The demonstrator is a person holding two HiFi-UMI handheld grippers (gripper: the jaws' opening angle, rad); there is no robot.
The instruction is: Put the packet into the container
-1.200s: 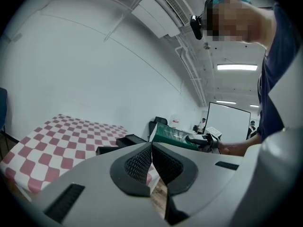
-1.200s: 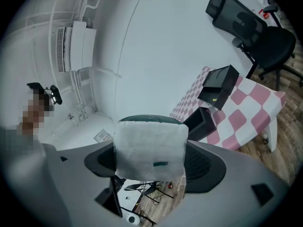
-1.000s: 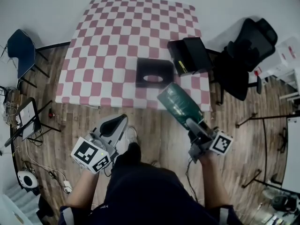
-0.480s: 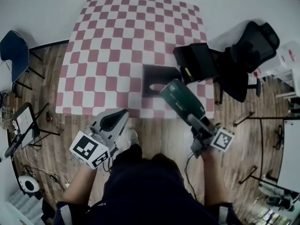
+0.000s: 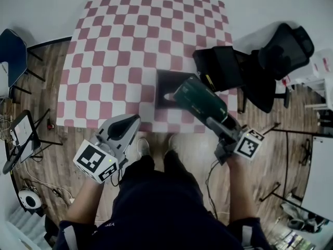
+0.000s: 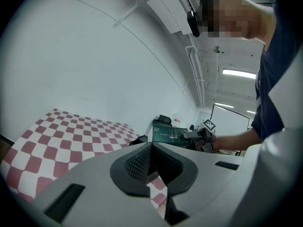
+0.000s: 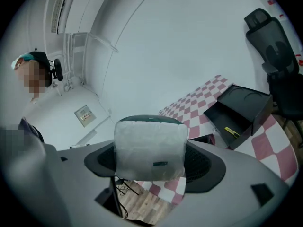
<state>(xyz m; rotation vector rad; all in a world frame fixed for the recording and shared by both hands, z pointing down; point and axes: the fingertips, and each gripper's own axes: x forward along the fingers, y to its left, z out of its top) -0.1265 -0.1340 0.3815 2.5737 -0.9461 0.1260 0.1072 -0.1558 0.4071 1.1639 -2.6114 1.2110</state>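
A red-and-white checked table (image 5: 114,61) filled the upper middle of the head view, an open black box (image 5: 221,69) at its right edge. Right of centre, the right hand-held gripper (image 5: 221,126) was clamped on the end of a dark green packet (image 5: 200,100), whose far end overlapped the black container (image 5: 165,85) near the table's lower edge. At lower left, the left hand-held gripper (image 5: 125,128) hung off the table, jaws together, empty.
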